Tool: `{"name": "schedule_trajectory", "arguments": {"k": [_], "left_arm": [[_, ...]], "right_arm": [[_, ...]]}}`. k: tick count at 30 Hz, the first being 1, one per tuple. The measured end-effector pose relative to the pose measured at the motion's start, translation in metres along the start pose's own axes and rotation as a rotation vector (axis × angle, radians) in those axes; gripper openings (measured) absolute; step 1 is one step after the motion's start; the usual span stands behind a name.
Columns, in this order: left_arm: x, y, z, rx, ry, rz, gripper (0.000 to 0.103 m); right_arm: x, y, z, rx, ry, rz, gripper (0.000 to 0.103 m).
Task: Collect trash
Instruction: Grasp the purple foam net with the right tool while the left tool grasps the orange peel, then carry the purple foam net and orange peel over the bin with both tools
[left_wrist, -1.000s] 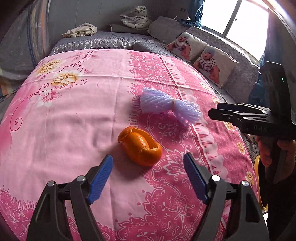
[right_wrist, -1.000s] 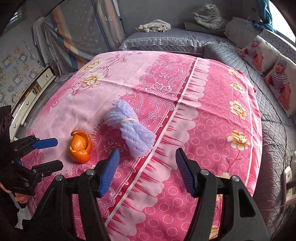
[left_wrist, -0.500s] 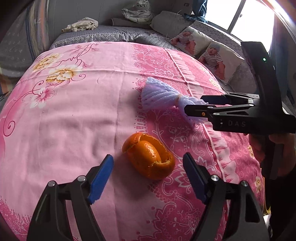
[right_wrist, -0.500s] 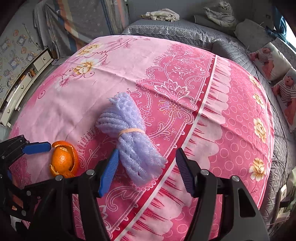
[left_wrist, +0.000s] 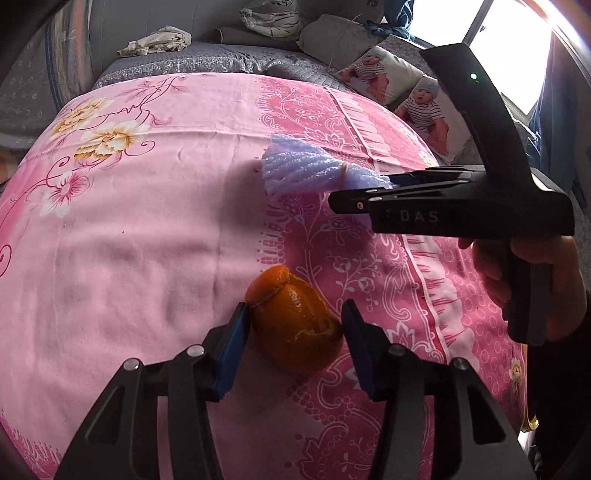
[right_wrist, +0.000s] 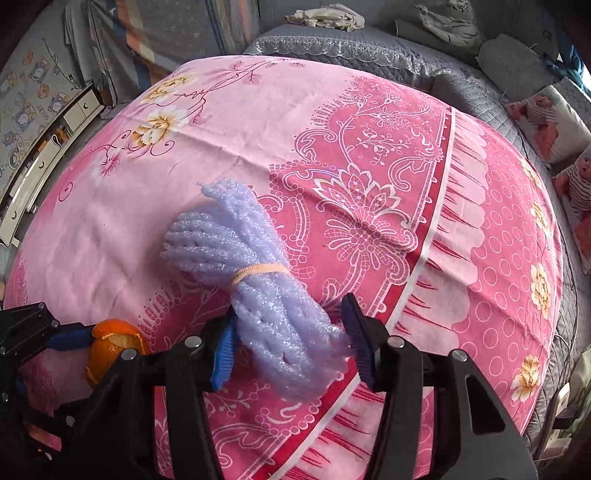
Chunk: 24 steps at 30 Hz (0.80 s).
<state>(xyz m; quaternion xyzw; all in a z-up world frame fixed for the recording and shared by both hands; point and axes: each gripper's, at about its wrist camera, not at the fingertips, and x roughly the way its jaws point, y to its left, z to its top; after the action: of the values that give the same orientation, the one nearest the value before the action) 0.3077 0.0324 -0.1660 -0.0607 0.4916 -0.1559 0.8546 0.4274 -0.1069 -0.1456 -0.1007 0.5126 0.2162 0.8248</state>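
An orange peel, curled like a hollow shell, lies on the pink flowered bedsheet. My left gripper straddles it with the jaws closing, and both blue pads touch its sides. A lilac foam net bundle, tied with a tan rubber band, lies further up the sheet. My right gripper is closing on the bundle's near end, pads against the foam. The left wrist view shows the foam net bundle with the right gripper at its right end. In the right wrist view the peel is at the lower left.
A person's hand holds the right gripper's handle. Baby-print pillows and a grey quilt lie beyond the sheet, with a heap of cloth at the back. A low cabinet stands left of the bed.
Both grippers dropped toward the sheet and narrowed their jaws: the left around the orange peel, the right, after sliding left, around the near end of the foam bundle.
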Motion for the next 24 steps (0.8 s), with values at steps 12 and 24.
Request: {"name": "schedule_trajectory", "arguments": {"k": [12,24], "left_arm": [[-0.029,-0.016,-0.003,0.024,-0.048,-0.038,0.038],[-0.068,-0.076,-0.032,0.146,-0.049,-0.073,0.038]], "right_arm": [[-0.054,-0.029,-0.014,0.117,-0.088,0.064,0.025],[-0.118,-0.055,-0.082,0.198,-0.129,0.053,0.025]]}}
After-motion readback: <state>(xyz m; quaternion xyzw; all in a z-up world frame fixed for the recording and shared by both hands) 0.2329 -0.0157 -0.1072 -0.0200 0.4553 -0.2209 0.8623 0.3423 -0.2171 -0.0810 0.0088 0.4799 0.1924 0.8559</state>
